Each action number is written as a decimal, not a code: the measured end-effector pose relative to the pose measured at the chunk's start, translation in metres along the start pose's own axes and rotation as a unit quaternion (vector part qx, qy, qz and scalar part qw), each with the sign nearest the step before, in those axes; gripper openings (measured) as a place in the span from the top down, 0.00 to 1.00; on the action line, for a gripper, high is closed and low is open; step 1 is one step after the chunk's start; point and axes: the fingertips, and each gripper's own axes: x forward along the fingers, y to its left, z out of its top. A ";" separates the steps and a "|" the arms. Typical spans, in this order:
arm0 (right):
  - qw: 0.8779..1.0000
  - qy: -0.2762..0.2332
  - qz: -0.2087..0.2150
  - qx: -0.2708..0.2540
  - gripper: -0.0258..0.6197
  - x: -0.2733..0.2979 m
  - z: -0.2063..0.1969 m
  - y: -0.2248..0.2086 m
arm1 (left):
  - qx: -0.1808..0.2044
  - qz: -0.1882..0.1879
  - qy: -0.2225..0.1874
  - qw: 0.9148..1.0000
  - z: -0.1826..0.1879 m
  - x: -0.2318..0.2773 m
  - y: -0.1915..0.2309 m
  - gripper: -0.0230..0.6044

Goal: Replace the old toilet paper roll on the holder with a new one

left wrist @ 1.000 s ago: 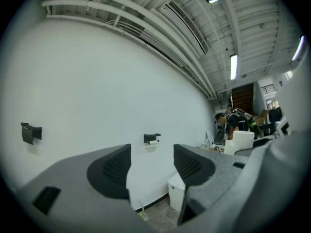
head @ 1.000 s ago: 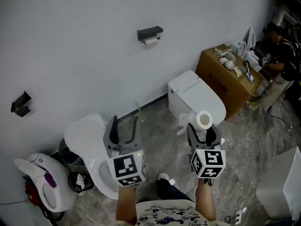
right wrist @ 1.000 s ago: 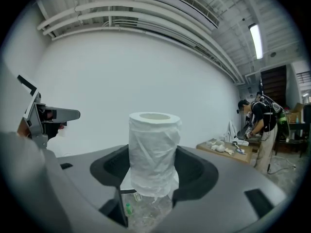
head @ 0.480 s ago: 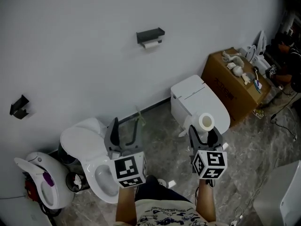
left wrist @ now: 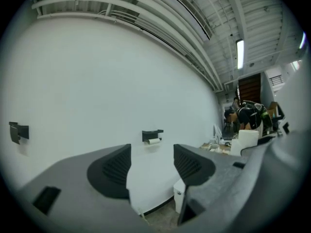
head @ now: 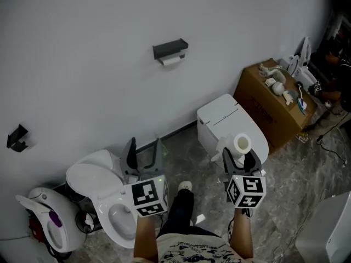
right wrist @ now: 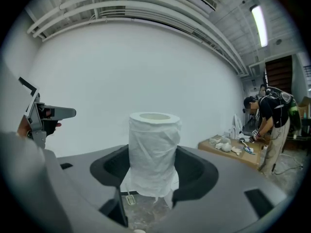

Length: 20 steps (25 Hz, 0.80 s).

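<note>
Toilet paper roll (right wrist: 154, 149) stays clamped upright between the right gripper (head: 242, 156)'s jaws; left gripper (head: 143, 151) gapes wide, empty. One step closer now, but the holder (head: 170, 49) and old roll (head: 171, 61) sit well ahead of both jaws.

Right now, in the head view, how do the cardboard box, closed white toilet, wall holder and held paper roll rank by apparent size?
1. Cardboard box and closed white toilet: largest, too alike to rank.
2. Wall holder.
3. Paper roll, though nearer the camera, so these two are unsure.
</note>
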 end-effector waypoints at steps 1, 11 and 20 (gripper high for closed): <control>1.000 -0.001 -0.002 -0.001 0.51 0.011 0.003 -0.005 | -0.001 -0.002 -0.001 1.000 0.001 0.012 -0.001 0.55; 1.000 -0.004 -0.006 -0.006 0.51 0.134 0.041 -0.036 | 0.002 -0.010 0.004 1.000 0.010 0.146 -0.001 0.55; 1.000 -0.013 0.008 -0.010 0.51 0.235 0.073 -0.049 | 0.013 0.000 -0.001 1.000 0.025 0.246 0.013 0.55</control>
